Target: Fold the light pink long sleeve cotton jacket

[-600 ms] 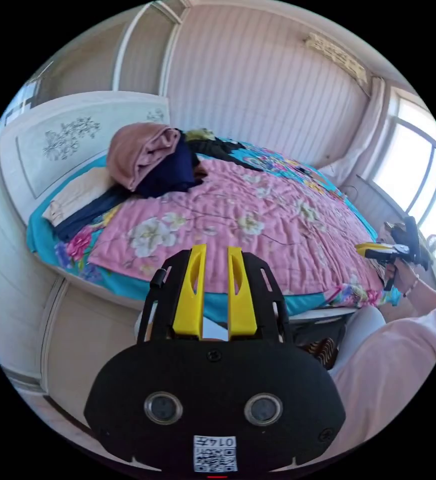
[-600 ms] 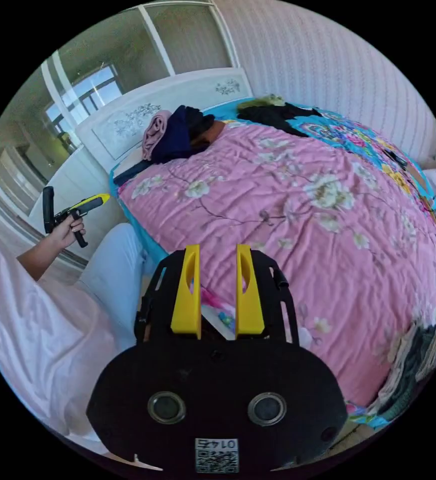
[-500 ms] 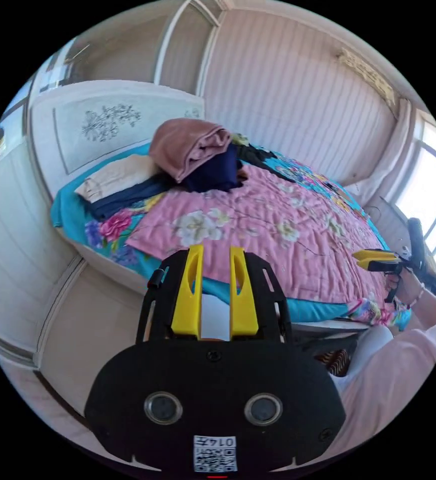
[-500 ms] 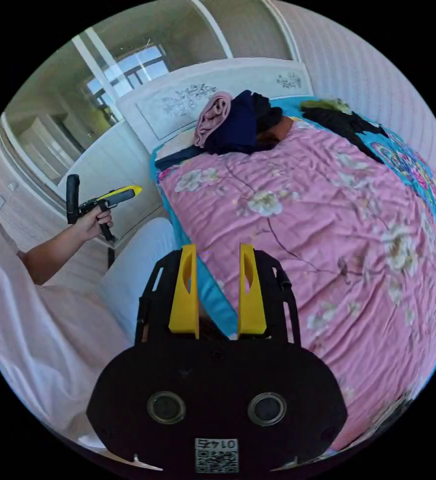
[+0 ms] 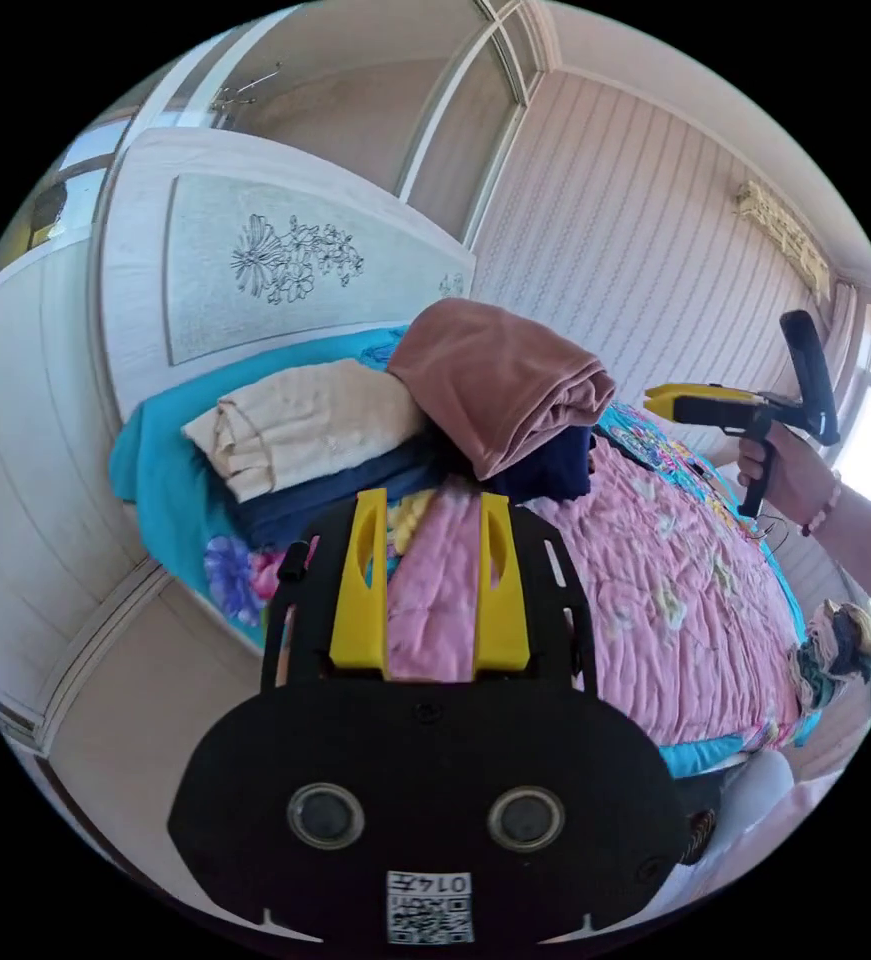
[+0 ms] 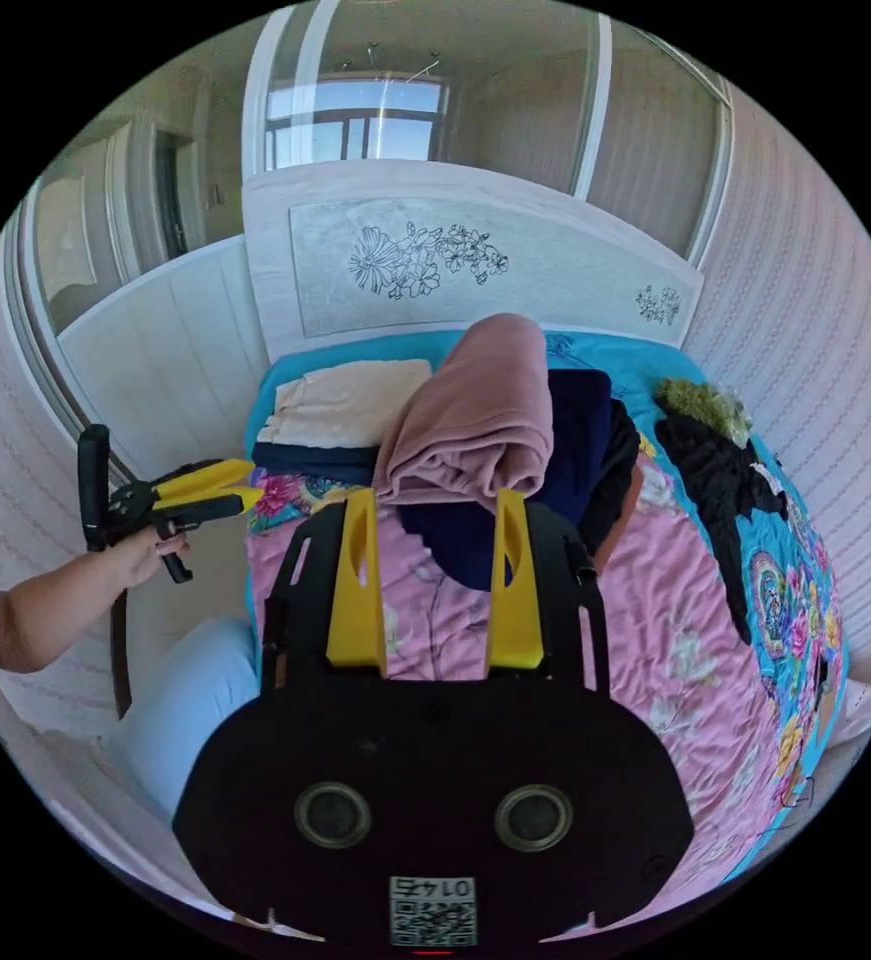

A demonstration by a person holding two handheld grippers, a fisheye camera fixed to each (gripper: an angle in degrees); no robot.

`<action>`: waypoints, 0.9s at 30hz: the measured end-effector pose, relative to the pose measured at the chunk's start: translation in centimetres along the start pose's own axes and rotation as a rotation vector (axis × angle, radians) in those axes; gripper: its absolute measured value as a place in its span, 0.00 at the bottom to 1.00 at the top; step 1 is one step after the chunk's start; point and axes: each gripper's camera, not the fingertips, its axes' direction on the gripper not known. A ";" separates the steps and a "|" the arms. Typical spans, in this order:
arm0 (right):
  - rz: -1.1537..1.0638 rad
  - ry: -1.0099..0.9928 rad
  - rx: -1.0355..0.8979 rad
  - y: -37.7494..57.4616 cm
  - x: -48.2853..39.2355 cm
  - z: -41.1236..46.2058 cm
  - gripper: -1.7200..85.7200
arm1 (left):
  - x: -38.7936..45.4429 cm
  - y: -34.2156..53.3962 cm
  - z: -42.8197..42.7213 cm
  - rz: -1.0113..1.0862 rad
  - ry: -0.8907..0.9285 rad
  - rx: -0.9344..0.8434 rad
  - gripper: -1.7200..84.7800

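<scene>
Before you in the left gripper view is a bed point(image 5: 170, 470) with a pink floral quilt point(image 5: 655, 610) and a white headboard point(image 5: 285, 270). Your left gripper point(image 5: 428, 580) hovers with jaws spread and empty, facing the folded dusty-pink garment point(image 5: 495, 385) atop dark blue clothes point(image 5: 355, 490); your right gripper point(image 5: 670, 400) hangs above the quilt. In the right gripper view, your right gripper point(image 6: 436, 580) is spread, empty, near that pink garment point(image 6: 480, 415); whether it is the jacket, I cannot tell.
</scene>
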 end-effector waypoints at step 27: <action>0.359 -0.229 0.264 21.2 5.3 -10.1 0.08 | 27.7 -8.8 -13.8 0.671 0.517 0.136 0.04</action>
